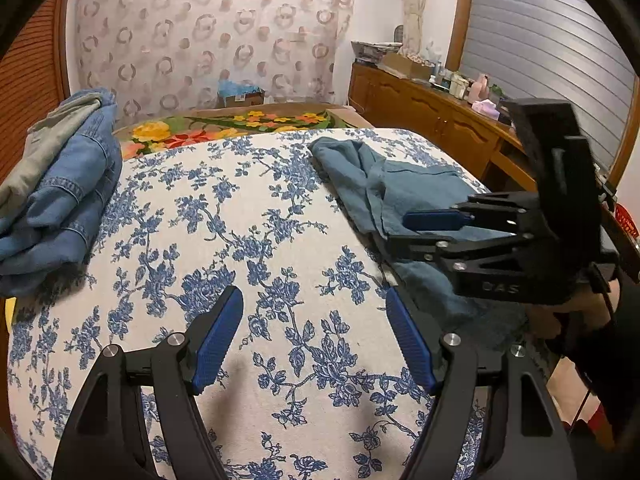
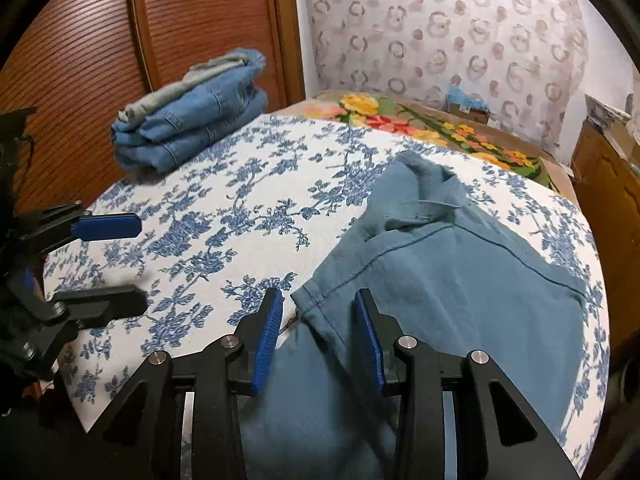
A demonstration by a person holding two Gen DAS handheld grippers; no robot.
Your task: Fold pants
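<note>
Teal pants (image 2: 448, 264) lie partly folded on the blue-flowered bed cover (image 2: 248, 208), on its right side. In the left wrist view the pants (image 1: 400, 184) lie to the right. My right gripper (image 2: 318, 312) is open and empty, its fingers on either side of the near hem corner of the pants. It also shows in the left wrist view (image 1: 404, 232), open over the pants. My left gripper (image 1: 314, 316) is open and empty above bare cover, left of the pants. It shows at the left edge of the right wrist view (image 2: 136, 264).
A stack of folded denim and grey clothes (image 1: 64, 188) sits at the far left of the bed (image 2: 192, 120). A bright flowered blanket (image 1: 224, 124) lies beyond the cover. A wooden sideboard (image 1: 432, 116) with small items stands on the right. A wooden panel (image 2: 80, 60) is on the left.
</note>
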